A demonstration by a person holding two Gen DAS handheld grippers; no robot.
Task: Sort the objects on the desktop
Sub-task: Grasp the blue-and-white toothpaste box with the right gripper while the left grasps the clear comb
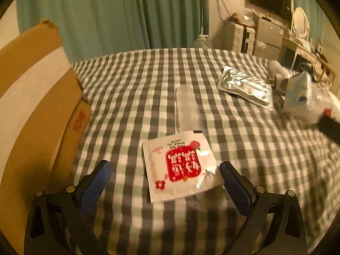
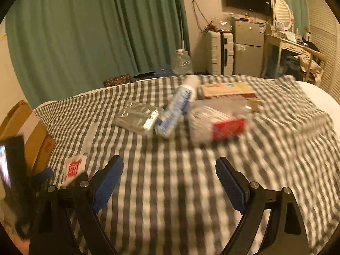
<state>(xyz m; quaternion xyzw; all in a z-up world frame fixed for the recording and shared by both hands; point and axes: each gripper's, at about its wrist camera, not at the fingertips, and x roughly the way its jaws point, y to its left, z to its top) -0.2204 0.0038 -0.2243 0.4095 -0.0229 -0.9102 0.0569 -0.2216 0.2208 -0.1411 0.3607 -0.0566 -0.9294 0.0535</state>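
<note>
From the left wrist camera I see my left gripper (image 1: 164, 175) with its jaws wide apart and nothing between the blue pads. It hangs above the checked cloth (image 1: 136, 97) on the table. A white sachet with a red label (image 1: 180, 167) lies flat on the cloth, between the two fingertips in the picture, but I cannot tell if they touch it. Just beyond it, at 12 o'clock, lies a clear plastic piece (image 1: 187, 108), too pale to name better. At 2 o'clock a silver foil pouch (image 1: 246, 87) lies flat, and beside it, at 3 o'clock, a light blue box (image 1: 298, 94) that is blurred. At 9 o'clock a cardboard box (image 1: 40, 106) stands at the cloth's edge.

From the right wrist camera my right gripper (image 2: 170, 176) is also wide and empty over bare cloth. At 12 o'clock is a group of things: the foil pouch, a blue and white tube (image 2: 178, 108) leaning by it, a clear bag with a red part (image 2: 218, 123), and behind them a flat carton (image 2: 227, 90). At 9 o'clock I see the sachet again, near the left gripper's blue fingertip (image 2: 45, 175).
</note>
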